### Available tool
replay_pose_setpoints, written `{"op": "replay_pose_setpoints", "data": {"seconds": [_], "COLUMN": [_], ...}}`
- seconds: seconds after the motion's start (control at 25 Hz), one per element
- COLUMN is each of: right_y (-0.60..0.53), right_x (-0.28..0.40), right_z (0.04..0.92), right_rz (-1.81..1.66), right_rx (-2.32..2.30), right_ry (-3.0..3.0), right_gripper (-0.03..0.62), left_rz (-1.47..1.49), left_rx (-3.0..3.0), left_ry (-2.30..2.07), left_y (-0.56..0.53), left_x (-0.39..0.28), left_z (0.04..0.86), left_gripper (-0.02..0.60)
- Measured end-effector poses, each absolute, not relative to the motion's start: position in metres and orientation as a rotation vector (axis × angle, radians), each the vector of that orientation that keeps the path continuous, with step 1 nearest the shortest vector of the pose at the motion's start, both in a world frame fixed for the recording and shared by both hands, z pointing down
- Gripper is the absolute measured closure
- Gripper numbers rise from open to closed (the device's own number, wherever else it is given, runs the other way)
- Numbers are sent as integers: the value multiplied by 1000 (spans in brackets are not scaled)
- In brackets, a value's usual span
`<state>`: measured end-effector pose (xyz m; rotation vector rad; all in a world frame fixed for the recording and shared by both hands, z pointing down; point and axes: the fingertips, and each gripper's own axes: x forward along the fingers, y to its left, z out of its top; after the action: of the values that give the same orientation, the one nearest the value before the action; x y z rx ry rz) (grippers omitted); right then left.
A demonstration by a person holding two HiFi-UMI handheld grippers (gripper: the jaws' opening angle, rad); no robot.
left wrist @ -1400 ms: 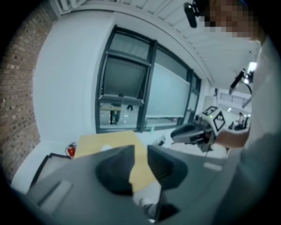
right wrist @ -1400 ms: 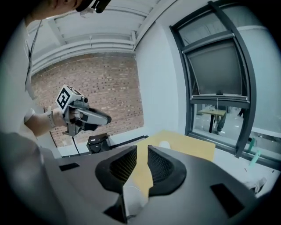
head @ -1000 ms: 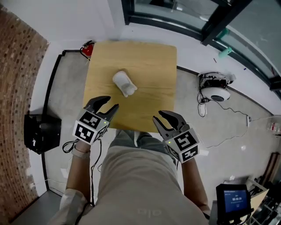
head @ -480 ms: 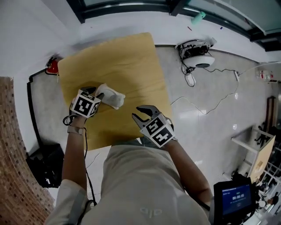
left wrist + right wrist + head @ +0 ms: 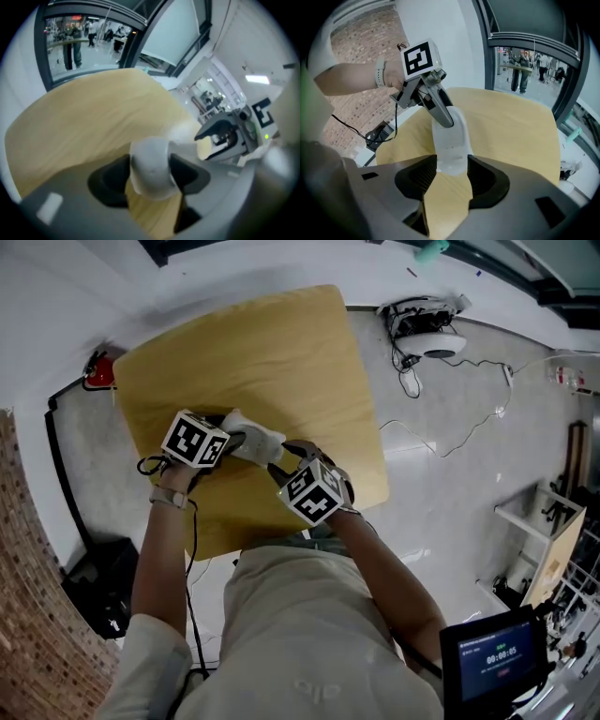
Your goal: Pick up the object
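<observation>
Head view: roll (image 5: 255, 439) rests on table (image 5: 281, 352), inside edges.

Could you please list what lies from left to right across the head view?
Red object → left gripper, jaws opening around the white object → white object → right gripper, jaws opening around it too → white floor device.

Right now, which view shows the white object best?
The right gripper view: the white object is sharp and shown nearly full length. The left gripper view gives only one blurred end; the head view shows it small, with both ends covered.
</observation>
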<state>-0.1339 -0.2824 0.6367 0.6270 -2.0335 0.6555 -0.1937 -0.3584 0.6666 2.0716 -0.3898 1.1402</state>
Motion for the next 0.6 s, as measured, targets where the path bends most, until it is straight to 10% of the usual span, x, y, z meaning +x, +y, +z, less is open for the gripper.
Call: {"op": "replay_pose_setpoints", "data": {"seconds": [0.6], "right_y": [-285], "right_x": [-150], "right_z": [680], "right_rz": [415], "right_rx": [526], "right_ry": [-1959], "right_gripper": [306], "left_rz": [1151], "left_rx": [2056], "left_ry": [-331], "left_y": [-353], "left_x": [-184], "left_z": [681], "left_gripper": [245]}}
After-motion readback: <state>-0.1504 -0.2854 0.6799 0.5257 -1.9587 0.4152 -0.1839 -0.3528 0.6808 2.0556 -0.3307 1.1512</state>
